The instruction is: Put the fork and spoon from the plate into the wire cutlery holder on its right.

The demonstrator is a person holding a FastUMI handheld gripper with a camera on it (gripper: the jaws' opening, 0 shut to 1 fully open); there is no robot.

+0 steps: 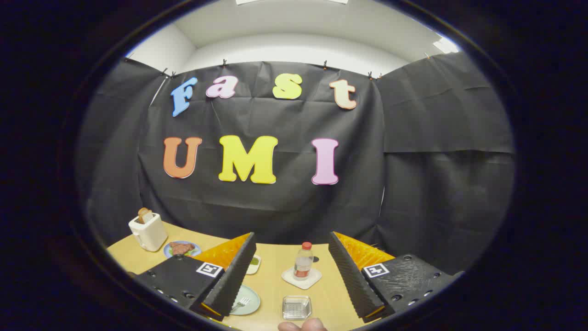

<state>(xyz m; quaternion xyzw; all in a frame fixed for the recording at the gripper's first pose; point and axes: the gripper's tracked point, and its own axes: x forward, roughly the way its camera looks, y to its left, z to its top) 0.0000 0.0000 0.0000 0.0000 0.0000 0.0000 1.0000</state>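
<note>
Gripper view is showing the hand-held gripper (pixel 294 276) hovering with fingers wide apart above the surface (pixel 275 287), fork (pixel 240 303) lying on the plate (pixel 250 301) near the front edge, wire cutlery holder (pixel 296 307) just beside it.

Fork (pixel 240 303) on plate (pixel 250 304), left of holder (pixel 296 307)

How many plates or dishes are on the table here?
4: one beside the toaster holding food, one with the fork, a small dish, and one under the bottle. The fingers may hide more.
</note>
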